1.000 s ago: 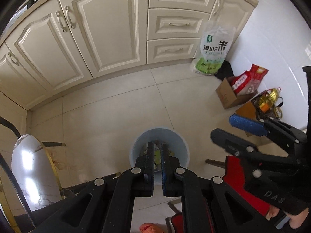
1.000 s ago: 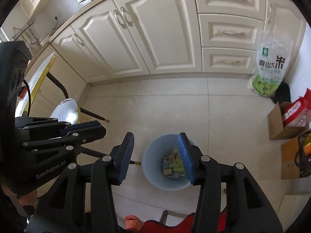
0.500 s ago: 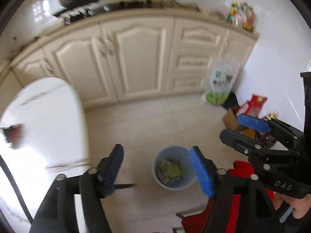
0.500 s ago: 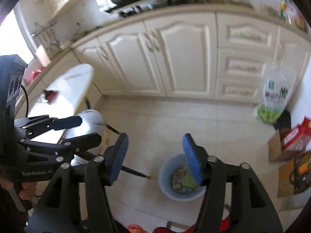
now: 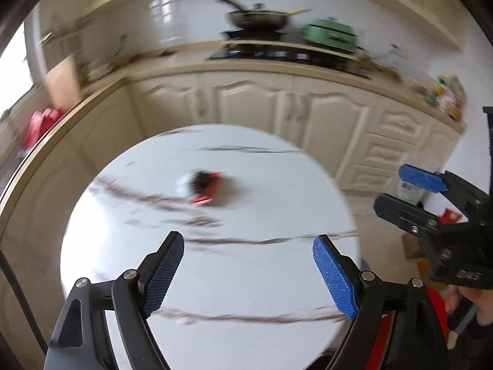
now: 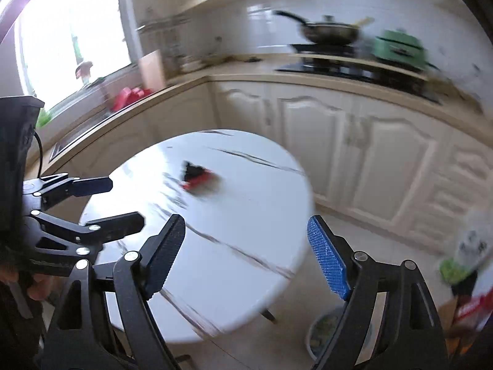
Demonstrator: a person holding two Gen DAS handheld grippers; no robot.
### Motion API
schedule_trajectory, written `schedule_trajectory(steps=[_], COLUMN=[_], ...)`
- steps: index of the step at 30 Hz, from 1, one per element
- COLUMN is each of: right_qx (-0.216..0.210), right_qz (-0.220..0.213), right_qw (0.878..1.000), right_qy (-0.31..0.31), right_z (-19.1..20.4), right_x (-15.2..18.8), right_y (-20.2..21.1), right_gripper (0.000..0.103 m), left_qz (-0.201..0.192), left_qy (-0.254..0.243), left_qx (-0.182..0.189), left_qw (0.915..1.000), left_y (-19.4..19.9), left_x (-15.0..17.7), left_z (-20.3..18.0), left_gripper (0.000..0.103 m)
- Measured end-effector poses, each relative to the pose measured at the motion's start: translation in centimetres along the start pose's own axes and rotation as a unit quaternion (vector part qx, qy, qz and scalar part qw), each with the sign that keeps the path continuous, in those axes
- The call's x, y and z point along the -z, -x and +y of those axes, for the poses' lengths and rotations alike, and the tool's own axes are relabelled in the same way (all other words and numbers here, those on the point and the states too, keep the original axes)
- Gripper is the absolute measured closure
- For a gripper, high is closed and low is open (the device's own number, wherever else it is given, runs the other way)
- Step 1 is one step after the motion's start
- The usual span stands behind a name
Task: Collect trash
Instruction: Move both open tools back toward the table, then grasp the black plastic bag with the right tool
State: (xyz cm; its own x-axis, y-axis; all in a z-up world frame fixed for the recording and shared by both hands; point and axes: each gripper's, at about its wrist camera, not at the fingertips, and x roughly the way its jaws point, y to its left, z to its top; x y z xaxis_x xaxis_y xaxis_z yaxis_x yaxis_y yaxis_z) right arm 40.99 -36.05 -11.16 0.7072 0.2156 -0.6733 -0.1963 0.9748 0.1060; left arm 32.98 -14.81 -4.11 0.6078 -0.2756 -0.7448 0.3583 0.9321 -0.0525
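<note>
A red and black piece of trash [image 5: 205, 188] lies near the middle of the round white marble table [image 5: 246, 277]; it also shows in the right wrist view [image 6: 198, 180], blurred. My left gripper [image 5: 249, 274] is open and empty above the table's near part. My right gripper [image 6: 248, 256] is open and empty over the table's right side; it shows at the right of the left wrist view [image 5: 409, 192]. The light blue trash bin [image 6: 323, 333] with trash inside stands on the floor under the table's right edge.
Cream cabinets [image 5: 308, 114] run behind the table, with a stove, a pan [image 5: 255, 20] and a green pot [image 5: 331, 35] on the counter. A rice bag [image 6: 468, 256] and boxes stand on the floor at the right.
Both grippers have swung up from the bin on the floor to the table top. My left gripper opened after being shut over the bin. The right stayed open.
</note>
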Motion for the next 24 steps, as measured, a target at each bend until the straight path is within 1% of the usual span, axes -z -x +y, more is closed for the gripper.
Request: schedule_trajectory(steps=[1, 3, 5, 7, 9, 11, 13, 15, 17, 18, 20, 21, 22, 23, 24], right_qx=[-0.007, -0.017, -0.031, -0.032, -0.038, -0.034, -0.026, -0.031, -0.042, -0.037, -0.028, -0.027, -0.038, -0.049, -0.055], right_qz=[0.005, 0.026, 0.044, 0.062, 0.083, 0.109, 0.121, 0.122, 0.119, 0.127, 0.136, 0.14, 0.129, 0.117, 0.109], right_qw=[1.0, 0.999, 0.998, 0.997, 0.995, 0.991, 0.988, 0.988, 0.988, 0.986, 0.983, 0.983, 0.985, 0.986, 0.988], right_qy=[0.007, 0.022, 0.03, 0.035, 0.048, 0.074, 0.095, 0.091, 0.089, 0.102, 0.118, 0.118, 0.109, 0.104, 0.099], right_z=[0.7, 2.9, 4.6, 5.4, 6.2, 7.3, 7.7, 7.8, 7.4, 7.5, 7.5, 7.3, 6.8, 6.3, 5.7], right_x=[-0.4, -2.2, -3.1, -3.7, -4.3, -4.5, -4.0, -4.3, -4.5, -4.3, -3.8, -3.6, -3.4, -3.4, -3.8], right_y=[-1.1, -5.1, -8.3, -11.4, -15.0, -18.9, -21.3, -23.1, -24.2, -25.0, -25.7, -26.0, -25.9, -25.4, -25.3], right_gripper=[0.023, 0.023, 0.023, 0.023, 0.023, 0.023, 0.023, 0.024, 0.025, 0.028, 0.043, 0.061, 0.062, 0.065, 0.079], left_qz=[0.001, 0.003, 0.004, 0.006, 0.013, 0.02, 0.035, 0.054, 0.061, 0.064, 0.068, 0.072, 0.071, 0.07, 0.07], left_qy=[0.016, 0.043, 0.057, 0.06, 0.058, 0.064, 0.08, 0.094, 0.098, 0.096, 0.1, 0.103, 0.107, 0.11, 0.109], left_qx=[0.0, -0.002, -0.008, -0.014, -0.011, -0.001, 0.006, 0.017, 0.014, 0.009, 0.003, 0.004, 0.003, 0.002, 0.0], left_qw=[0.9999, 0.9991, 0.9983, 0.9981, 0.9982, 0.9977, 0.9961, 0.994, 0.9933, 0.9933, 0.9927, 0.992, 0.9917, 0.9915, 0.9915], left_y=[0.4, 1.1, 0.7, -0.1, -1.5, -3.1, -5.0, -7.7, -8.9, -10.0, -11.5, -12.4, -12.8, -13.4, -14.4], left_x=[0.1, 0.0, -0.5, -1.5, -2.1, -2.8, -3.3, -4.6, -5.1, -5.5, -6.2, -6.6, -6.8, -6.8, -7.0], left_z=[1.6, 4.3, 6.5, 9.6, 10.7, 12.7, 14.7, 16.9, 17.6, 17.9, 18.5, 18.7, 18.6, 18.5, 18.0], left_gripper=[0.019, 0.019, 0.019, 0.019, 0.019, 0.019, 0.019, 0.019, 0.019, 0.019, 0.019, 0.019, 0.019, 0.019, 0.019])
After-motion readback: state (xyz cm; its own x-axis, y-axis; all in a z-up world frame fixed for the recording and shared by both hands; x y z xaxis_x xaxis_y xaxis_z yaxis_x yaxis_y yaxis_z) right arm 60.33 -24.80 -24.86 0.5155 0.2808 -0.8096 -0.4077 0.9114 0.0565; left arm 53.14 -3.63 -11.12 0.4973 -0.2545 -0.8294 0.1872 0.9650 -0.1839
